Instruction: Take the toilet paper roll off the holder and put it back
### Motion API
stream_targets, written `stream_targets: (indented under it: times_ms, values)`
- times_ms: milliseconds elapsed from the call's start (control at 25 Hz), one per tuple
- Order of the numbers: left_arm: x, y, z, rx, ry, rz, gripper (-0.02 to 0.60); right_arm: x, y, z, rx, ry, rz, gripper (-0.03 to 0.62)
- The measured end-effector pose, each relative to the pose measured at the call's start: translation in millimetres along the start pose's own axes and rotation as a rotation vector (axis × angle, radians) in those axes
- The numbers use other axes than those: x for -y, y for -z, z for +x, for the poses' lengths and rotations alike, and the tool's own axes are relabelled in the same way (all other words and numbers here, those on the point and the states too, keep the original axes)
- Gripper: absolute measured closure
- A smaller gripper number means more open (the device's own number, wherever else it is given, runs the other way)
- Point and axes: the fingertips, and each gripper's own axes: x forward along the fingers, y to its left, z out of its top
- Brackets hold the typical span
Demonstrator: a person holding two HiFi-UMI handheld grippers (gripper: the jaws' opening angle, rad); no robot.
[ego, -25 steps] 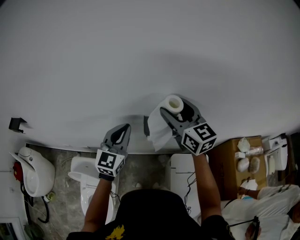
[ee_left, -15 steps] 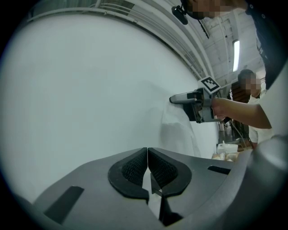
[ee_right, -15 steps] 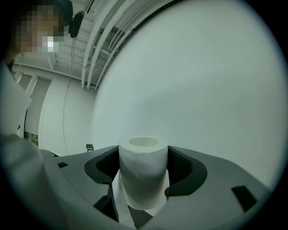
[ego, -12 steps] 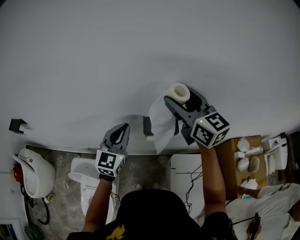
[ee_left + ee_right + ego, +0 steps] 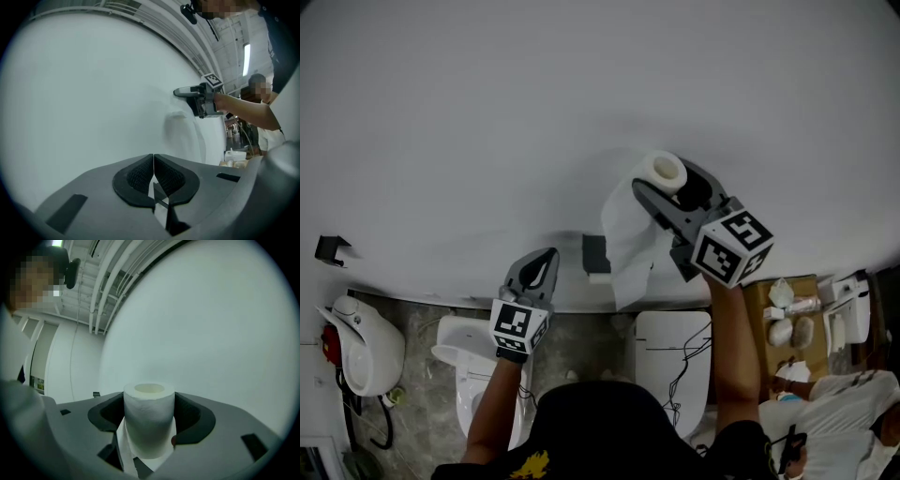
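Note:
A white toilet paper roll (image 5: 662, 173) (image 5: 149, 420) stands upright between the jaws of my right gripper (image 5: 673, 192) (image 5: 149, 416), which is shut on it, raised in front of the white wall. A loose sheet (image 5: 628, 253) hangs down from the roll. The dark holder (image 5: 596, 253) is fixed to the wall, below and left of the roll, with nothing on it. My left gripper (image 5: 542, 266) (image 5: 153, 176) is shut with nothing in it, lower left of the holder. The left gripper view shows my right gripper (image 5: 199, 97) from the side.
A plain white wall (image 5: 581, 103) fills most of the head view. Below are a toilet (image 5: 473, 375), a second white unit (image 5: 670, 356), a urinal (image 5: 356, 347) at left, and a cardboard box (image 5: 783, 328) with small items at right. A small black bracket (image 5: 328, 247) sits on the wall, left.
My right gripper has lifted the roll up and to the right, away from the holder. The hanging sheet trailed along. My left gripper stayed put.

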Motion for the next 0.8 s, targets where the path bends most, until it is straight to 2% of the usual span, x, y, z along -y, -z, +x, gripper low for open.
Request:
stream_targets:
  times_ms: [800]
  values:
    - [7, 2, 4, -0.027, -0.001, 0.012, 0.563, 17, -96, -8, 0.104, -0.036, -0.055, 0.301]
